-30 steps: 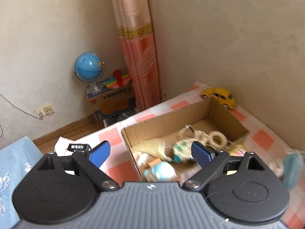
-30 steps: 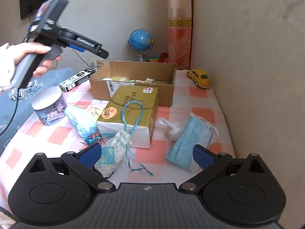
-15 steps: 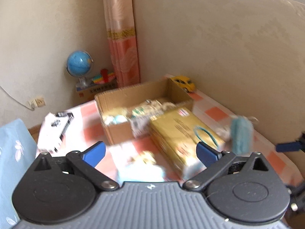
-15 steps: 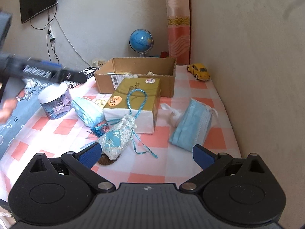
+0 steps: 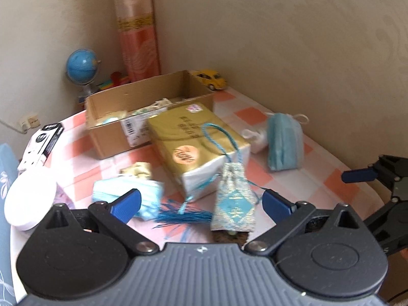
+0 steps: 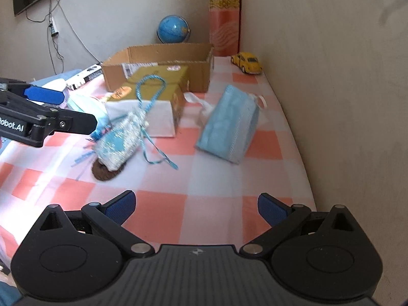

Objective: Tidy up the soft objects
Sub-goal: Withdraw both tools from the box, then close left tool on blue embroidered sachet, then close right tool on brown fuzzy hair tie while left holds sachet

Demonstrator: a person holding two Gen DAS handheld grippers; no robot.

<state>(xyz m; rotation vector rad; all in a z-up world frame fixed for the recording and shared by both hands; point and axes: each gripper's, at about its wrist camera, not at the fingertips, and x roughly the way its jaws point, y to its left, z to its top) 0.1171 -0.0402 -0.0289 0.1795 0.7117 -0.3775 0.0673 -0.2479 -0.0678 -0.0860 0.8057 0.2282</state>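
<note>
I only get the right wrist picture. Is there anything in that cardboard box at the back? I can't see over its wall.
Observer: Yes. The left wrist view looks into the cardboard box: several small pale items lie inside, too blurred to name.
Operator: Anything at the far left that I miss?
Observer: A white round lid at the table's left edge, near a crumpled blue mask.
Operator: Is the left tool holding something?
Observer: No. Its jaws have just been opening and grip nothing; the patterned pouch lies on the table ahead of it.
</note>
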